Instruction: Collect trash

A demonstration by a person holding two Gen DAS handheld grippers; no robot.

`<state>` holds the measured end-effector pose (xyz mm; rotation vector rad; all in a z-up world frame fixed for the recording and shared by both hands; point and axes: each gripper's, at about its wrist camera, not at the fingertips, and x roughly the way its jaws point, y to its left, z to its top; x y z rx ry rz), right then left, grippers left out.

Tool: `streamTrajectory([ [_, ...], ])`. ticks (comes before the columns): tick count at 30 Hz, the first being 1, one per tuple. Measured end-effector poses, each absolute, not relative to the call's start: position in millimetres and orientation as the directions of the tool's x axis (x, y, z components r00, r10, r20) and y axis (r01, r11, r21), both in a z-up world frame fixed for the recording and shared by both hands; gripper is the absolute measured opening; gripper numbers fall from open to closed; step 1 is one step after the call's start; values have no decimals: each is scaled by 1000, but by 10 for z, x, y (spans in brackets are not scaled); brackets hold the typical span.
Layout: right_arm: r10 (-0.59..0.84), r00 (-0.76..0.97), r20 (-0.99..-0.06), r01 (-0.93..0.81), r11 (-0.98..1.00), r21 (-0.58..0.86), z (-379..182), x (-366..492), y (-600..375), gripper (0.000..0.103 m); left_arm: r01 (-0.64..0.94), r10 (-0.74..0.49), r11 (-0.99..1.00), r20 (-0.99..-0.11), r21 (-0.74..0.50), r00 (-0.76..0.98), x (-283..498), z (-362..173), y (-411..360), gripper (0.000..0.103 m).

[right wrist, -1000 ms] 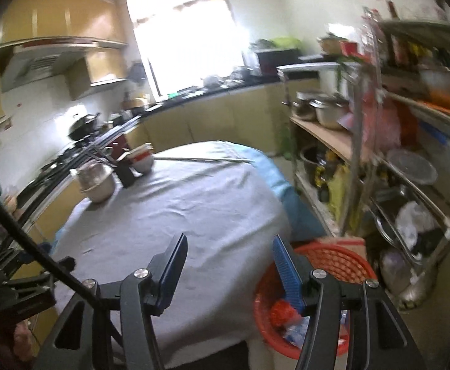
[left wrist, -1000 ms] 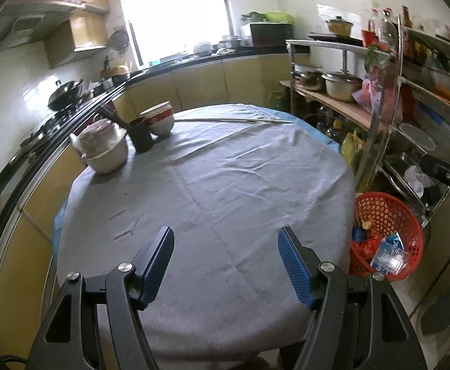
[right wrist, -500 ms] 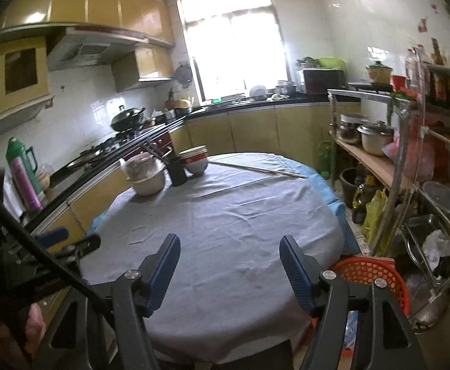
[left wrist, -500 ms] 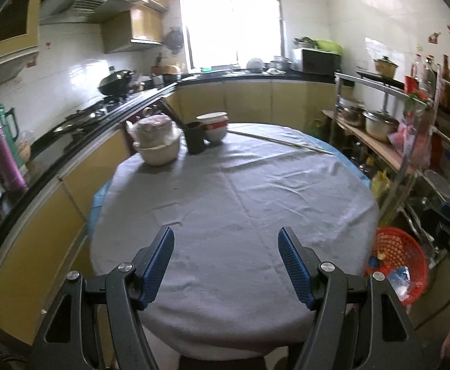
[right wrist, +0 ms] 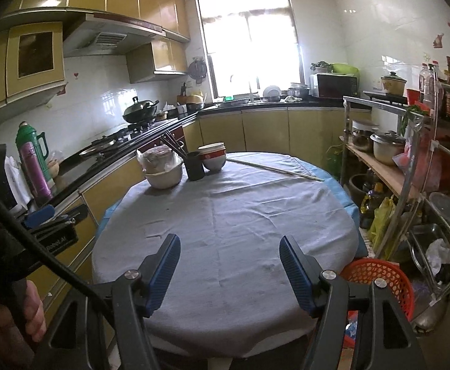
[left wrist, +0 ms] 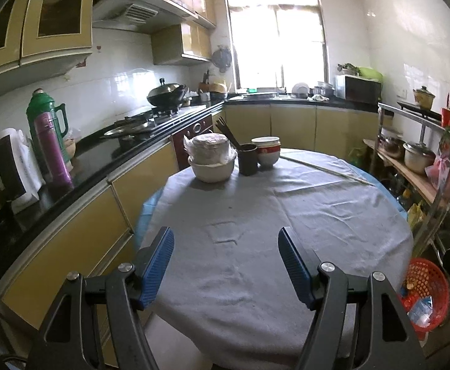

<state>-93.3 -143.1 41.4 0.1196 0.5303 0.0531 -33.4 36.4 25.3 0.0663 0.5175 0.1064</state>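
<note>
Both the left tongs (left wrist: 226,243) and right tongs (right wrist: 229,251) gape empty over the grey-clothed counter (left wrist: 286,215), the right having just widened, red trash basket (right wrist: 376,274) beside it.

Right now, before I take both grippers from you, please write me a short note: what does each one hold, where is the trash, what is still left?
Left gripper: open, holds nothing.
Right gripper: jaws just opened, nothing between them.
Red plastic mesh basket on the floor at the table's right edge already has wrappers inside.
Grey tablecloth: no loose trash visible; only stacked bowls, a dark chopstick cup and a long thin stick at the far side.
Left: probably only a last check.
</note>
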Motion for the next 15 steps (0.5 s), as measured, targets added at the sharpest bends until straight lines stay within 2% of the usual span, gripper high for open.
streamTrajectory([
  [2, 80, 862, -501, -20, 992, 123, 407, -935, -1409, 70, -82, 112, 993, -487, 82, 866, -343, 250, 377, 87],
  [3, 83, 861, -501, -24, 992, 124, 398, -939, -1401, 70, -83, 110, 994, -481, 77, 870, -358, 251, 378, 89],
  [7, 87, 857, -508, -26, 992, 126, 363, -950, -1394, 70, -74, 92, 996, -459, 57, 884, -403, 265, 387, 91],
  [15, 91, 860, -502, -18, 989, 149, 351, -951, -1437, 70, -78, 104, 994, -470, 73, 876, -385, 223, 358, 92],
])
